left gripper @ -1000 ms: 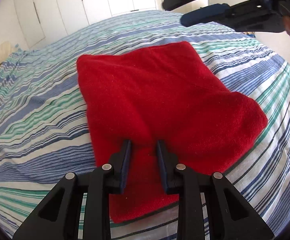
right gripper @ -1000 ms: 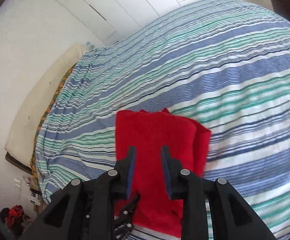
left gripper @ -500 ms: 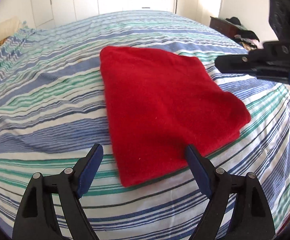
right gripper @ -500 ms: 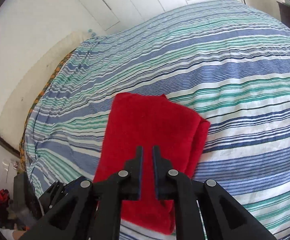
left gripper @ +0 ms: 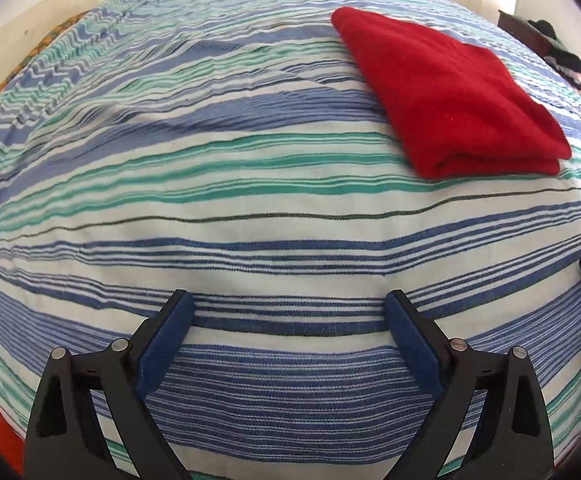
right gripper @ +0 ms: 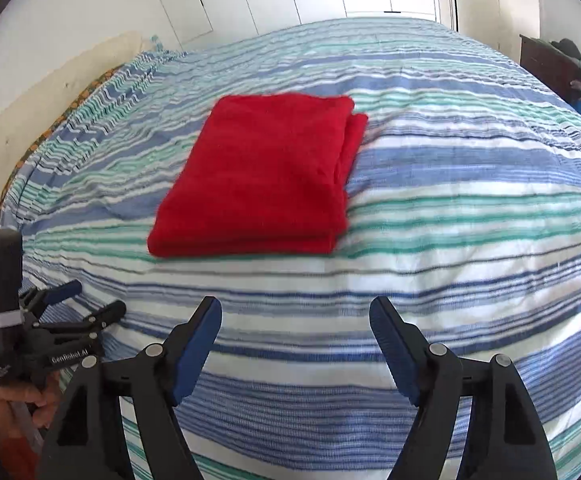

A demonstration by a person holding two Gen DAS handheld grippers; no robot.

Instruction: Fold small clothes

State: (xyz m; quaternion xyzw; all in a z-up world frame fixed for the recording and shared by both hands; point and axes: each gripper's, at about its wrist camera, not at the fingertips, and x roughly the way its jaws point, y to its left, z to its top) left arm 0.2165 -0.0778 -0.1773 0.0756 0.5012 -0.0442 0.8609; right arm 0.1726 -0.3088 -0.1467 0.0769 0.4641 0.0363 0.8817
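Red fleece garment (right gripper: 262, 172) lies folded flat on striped bed (right gripper: 450, 208), fold apparently done; left tool (left gripper: 286, 332) and right tool (right gripper: 295, 332) released, well apart from it.

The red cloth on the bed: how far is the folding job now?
Done: the red cloth lies folded in layers on the striped bedspread. In hand: nothing; the left tool and right tool are open, apart from it. Left: no unfolded clothes visible.
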